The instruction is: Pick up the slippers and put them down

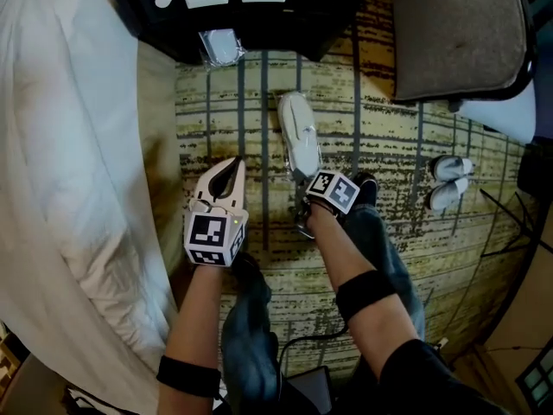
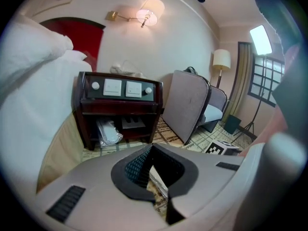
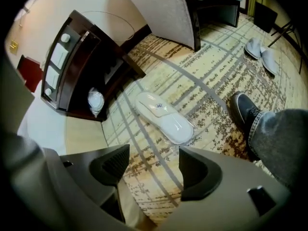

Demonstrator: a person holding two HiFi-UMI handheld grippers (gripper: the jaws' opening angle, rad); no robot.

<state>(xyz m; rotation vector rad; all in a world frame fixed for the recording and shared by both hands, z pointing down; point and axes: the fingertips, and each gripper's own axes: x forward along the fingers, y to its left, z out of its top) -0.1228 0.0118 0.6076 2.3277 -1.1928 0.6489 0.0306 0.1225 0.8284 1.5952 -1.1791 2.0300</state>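
R gripper [image 3: 154, 158] jaws wide apart, empty; slipper [image 3: 163, 117] lies flat on carpet [image 3: 216, 81] just ahead; L gripper [image 1: 233, 169] closed, nothing held; prob. best to lift R clear w/o nudging slipper.

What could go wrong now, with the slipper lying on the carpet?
The slipper looks glossy and smooth, so it may slide from the fingers of the open right gripper. The person's shoe stands near it and might step on it.
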